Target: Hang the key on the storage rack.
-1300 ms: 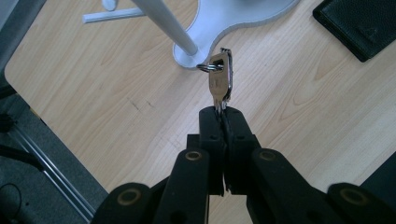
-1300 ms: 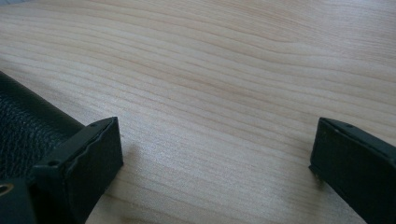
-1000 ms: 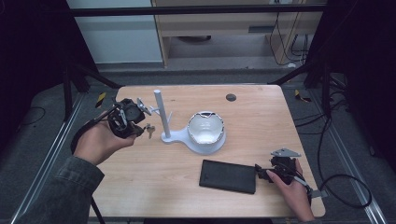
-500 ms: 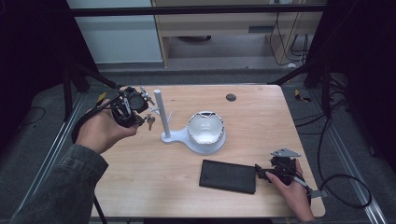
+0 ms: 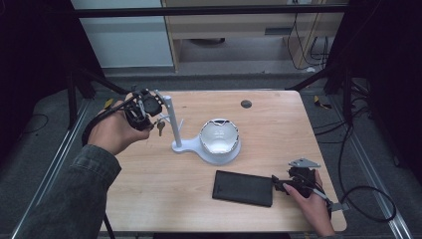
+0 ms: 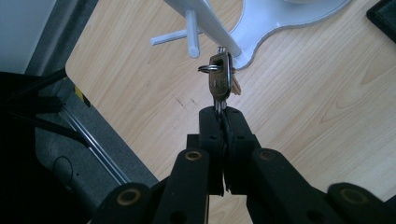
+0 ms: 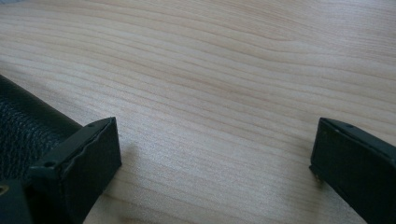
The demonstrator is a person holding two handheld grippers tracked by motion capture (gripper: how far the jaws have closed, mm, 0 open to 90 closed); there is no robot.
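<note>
The white stand (image 5: pixel 175 124) sits near the middle of the wooden tabletop (image 5: pixel 278 129): an upright post with short pegs, rising from a flat base that widens into a round dish (image 5: pixel 219 139). The dish looks shiny and pale inside; whether anything lies in it cannot be told from the high view.

The bunch of keys (image 6: pixel 219 79) is off the tabletop, in the air just beside the stand's post. In the left gripper view it is a few brass-coloured keys stacked flat against each other on a thin metal ring, with the ring sticking out to one side close to one of the white pegs (image 6: pixel 192 39). The keys hang edge-on, so their teeth cannot be made out. In the high view they show as a small dark bundle (image 5: pixel 160 127) between the hand and the post.

The left tongs (image 6: pixel 223 112) are pressed together on the lower end of the keys, with the black jaws nearly meeting around the blades.

The right tongs (image 7: pixel 212 154) rest low over the tabletop near its front right corner, jaws standing wide apart with only bare wood between them. One jaw lies against the edge of a black leather-look wallet (image 5: pixel 243 187), which lies flat on the tabletop in front of the dish.
</note>
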